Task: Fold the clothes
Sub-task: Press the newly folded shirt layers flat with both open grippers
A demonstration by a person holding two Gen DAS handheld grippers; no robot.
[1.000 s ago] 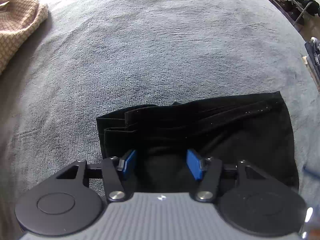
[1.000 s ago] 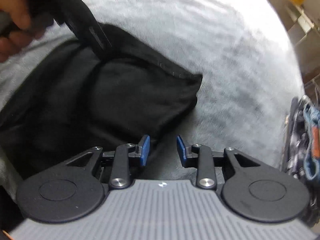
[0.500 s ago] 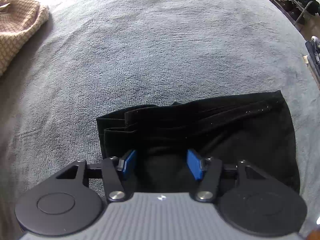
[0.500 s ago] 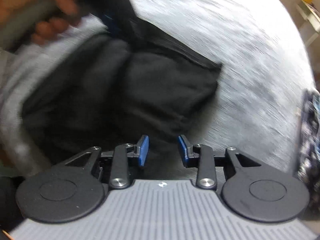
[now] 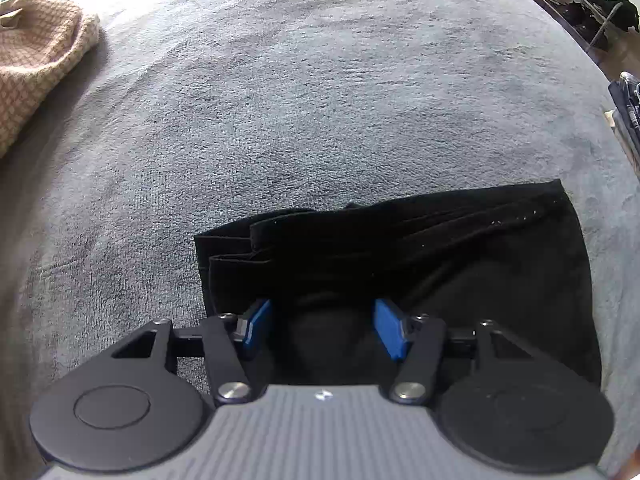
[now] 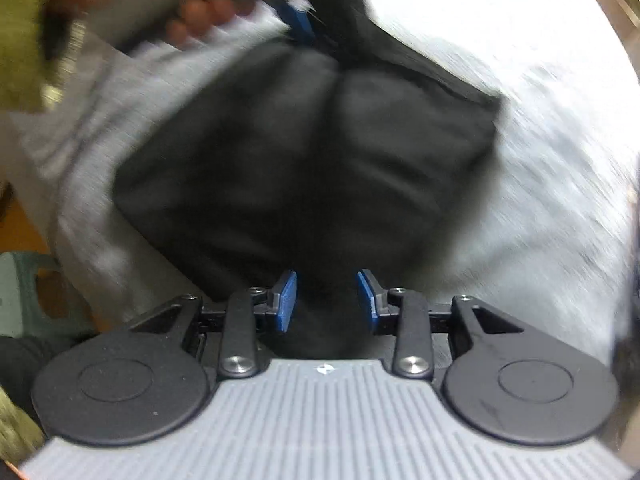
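A black garment (image 5: 420, 264) lies folded into a rough rectangle on the grey blanket (image 5: 320, 100). My left gripper (image 5: 322, 330) is open and hovers over the garment's near edge, black cloth between its blue pads. In the blurred right wrist view the same garment (image 6: 304, 168) fills the middle. My right gripper (image 6: 326, 300) is open over its near edge, with cloth between the pads. The left gripper (image 6: 298, 20) and the hand holding it show at the garment's far side.
A beige knitted garment (image 5: 36, 68) lies at the blanket's far left. A metal rack with dark items (image 5: 580, 4) stands at the far right. A pile of dark clothes (image 5: 628, 108) sits at the right edge.
My right gripper has swept left along the garment's near edge, and the cloth now lies between its pads. The left gripper has stayed in place and open.
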